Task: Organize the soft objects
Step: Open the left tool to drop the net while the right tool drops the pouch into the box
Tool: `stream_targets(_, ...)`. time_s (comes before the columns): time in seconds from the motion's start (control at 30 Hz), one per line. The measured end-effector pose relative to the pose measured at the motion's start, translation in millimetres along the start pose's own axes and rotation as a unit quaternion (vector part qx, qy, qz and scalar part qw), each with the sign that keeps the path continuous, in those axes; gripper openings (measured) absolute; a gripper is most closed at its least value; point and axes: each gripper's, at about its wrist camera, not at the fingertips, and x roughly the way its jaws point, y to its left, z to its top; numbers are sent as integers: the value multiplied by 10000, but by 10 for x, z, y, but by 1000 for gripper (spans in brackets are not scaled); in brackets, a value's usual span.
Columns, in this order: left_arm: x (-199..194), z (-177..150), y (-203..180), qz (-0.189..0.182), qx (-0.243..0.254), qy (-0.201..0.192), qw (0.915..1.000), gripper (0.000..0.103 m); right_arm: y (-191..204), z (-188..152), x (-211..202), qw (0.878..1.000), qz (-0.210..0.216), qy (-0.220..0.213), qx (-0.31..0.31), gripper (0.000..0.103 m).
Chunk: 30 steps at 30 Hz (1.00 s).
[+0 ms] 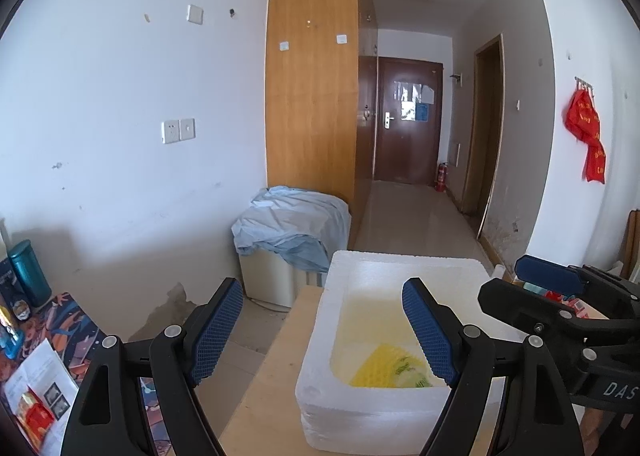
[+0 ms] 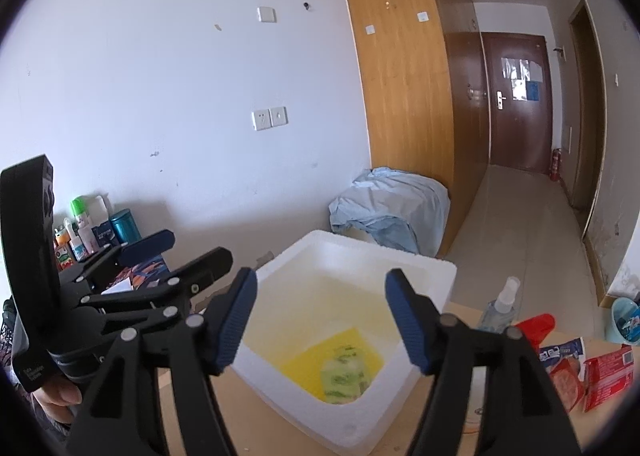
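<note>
Right wrist view: spray bottle (image 2: 500, 306), red snack packets (image 2: 592, 372) and blue bin (image 2: 624, 318) are seen at right of the foam box (image 2: 420, 276); none of these are clearly shown in left wrist view. Bottles and cans (image 2: 86, 234) are seen at far left against the wall.

Left wrist view: patterned mat w/ papers (image 1: 44, 372) is shown at near left, teal canister (image 1: 28, 272) by the wall, red cloth (image 1: 586, 132) hung on the right wall.

Both views: the box is set on a wooden tabletop (image 1: 264, 396); blue sheet over a low unit (image 1: 292, 228) lies beyond it. Nothing is seen blocking the box opening.

Soft items: yellow sponge (image 2: 332, 352) lies on the box floor, w/ a green-white soft block (image 2: 344, 374) on top, slightly blurred.

Left gripper (image 1: 322, 330): fingers spread wide, nothing held, above the box's near-left part. Right gripper (image 2: 322, 322): fingers likewise spread wide, nothing held or touched, above the box.
</note>
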Motion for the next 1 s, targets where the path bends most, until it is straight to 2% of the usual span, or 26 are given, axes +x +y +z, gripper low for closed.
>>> stream_targets(0.37,-19,3,6,-42,8,9,10000,83,9,-1,11,10000,-14,16,12,71)
stream_targets(0.57,-86,19,-2,-92,24,-51,9999,83,21,-5,-41,10000,-71,-32,13,75)
stream_targets(0.67,-139,21,-16,-123,4,-50,9999,83,5,-12,-92,9999,-114,-36,56,82)
stream_targets(0.77,-259,19,-26,-184,-35,-105,9998,92,19,-21,-192,9998,-161,-71,38,89)
stream_targets(1.0,-664,38,-128,-116,92,-357,9993,101,51,-12,-564,9996,-200,-201,39,98)
